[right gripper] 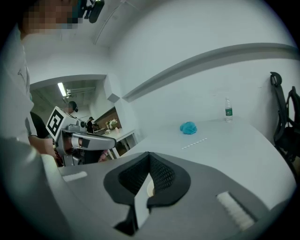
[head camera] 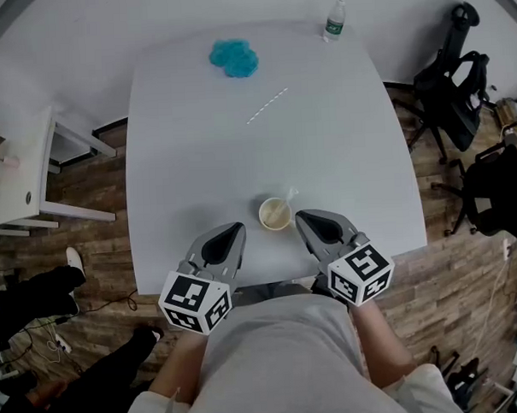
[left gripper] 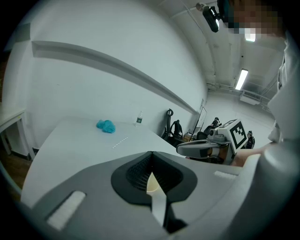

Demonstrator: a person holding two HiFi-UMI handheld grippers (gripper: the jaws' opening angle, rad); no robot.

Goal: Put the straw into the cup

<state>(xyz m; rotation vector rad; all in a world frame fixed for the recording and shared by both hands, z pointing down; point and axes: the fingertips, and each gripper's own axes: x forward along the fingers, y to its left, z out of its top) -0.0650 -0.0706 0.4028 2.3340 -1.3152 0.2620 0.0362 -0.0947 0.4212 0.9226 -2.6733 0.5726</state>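
**On white table: both grippers shut and empty, straw flat far ahead**

Round-cornered white table (head camera: 197, 161), mostly bare. Wood plank floor (head camera: 98, 243) around it, white wall behind. Black office chairs (head camera: 450, 90) off to the right of the right gripper (head camera: 302, 217). Small white side table (head camera: 26, 169) off to the left of the left gripper (head camera: 236, 228). Someone's dark-trousered legs (head camera: 40, 296) on the floor, down-left of the left gripper.

Containers: cup (head camera: 275, 213) upright near the table's near edge, between the two gripper tips, close to both and touching neither. Inside looks pale tan. A thin pale thing sticks out at its far-right rim; can't tell what it is. Bottle (head camera: 335, 21) with a green label stands upright at the far edge, well ahead and right of the right gripper.

Blue wad (head camera: 234, 58) near the far edge, well ahead of the left gripper.

Straw (head camera: 267, 106): white, lying flat and slanted on the table, well ahead of both grippers, roughly in line with the gap between them. It is past the cup, well apart from it, and nearer the blue wad.

Left gripper: jaws together, nothing between them, tip over the near table edge. Right gripper: jaws together, nothing between them, tip just right of the cup. Both angle in toward the cup.
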